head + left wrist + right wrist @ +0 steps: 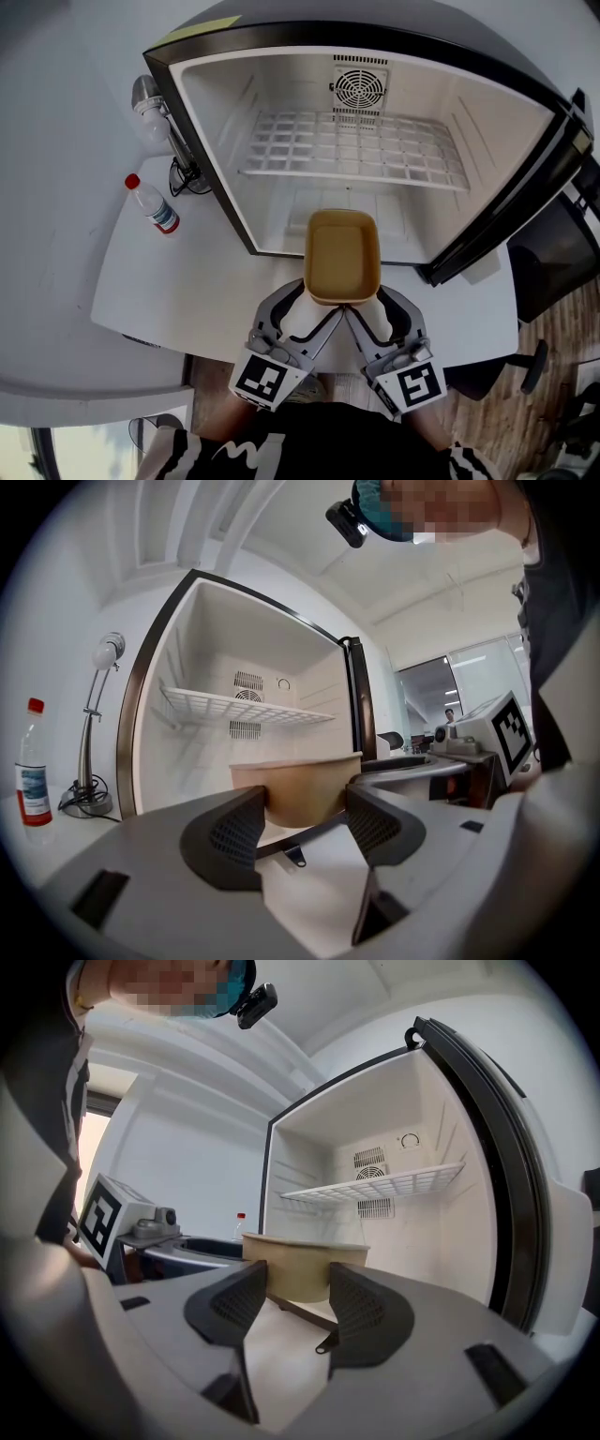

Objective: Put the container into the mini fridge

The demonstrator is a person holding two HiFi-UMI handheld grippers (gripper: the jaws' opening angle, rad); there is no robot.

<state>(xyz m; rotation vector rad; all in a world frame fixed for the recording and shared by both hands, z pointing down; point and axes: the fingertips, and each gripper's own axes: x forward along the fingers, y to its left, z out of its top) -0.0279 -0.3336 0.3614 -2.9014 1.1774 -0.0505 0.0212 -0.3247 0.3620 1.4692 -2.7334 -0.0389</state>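
Ahead of your fingertips the mini fridge (214, 141) stands open, its dark front frame running just beyond both grippers. The door (525, 187) is swung out beyond your right gripper's (370, 307) outer side, well apart from it. Past the fingers, the fridge's white floor runs back to the rear wall. The wire shelf (352, 145) spans the cavity above that floor.

The container (342, 255), a tan open tub, straddles the fridge's front sill. Its far end is inside and its near end reaches back to your fingertips.

Your left gripper (305, 822) is clenched on the tub's near left corner, and the left gripper view shows both pads pressed to its tapered wall. Your right gripper (298, 1307) is clamped the same way on the near right corner, with the tub (302, 1265) rising just beyond its jaws.

Out past your left gripper's outer side, a water bottle (155, 206) lies on the table (187, 281), well apart.
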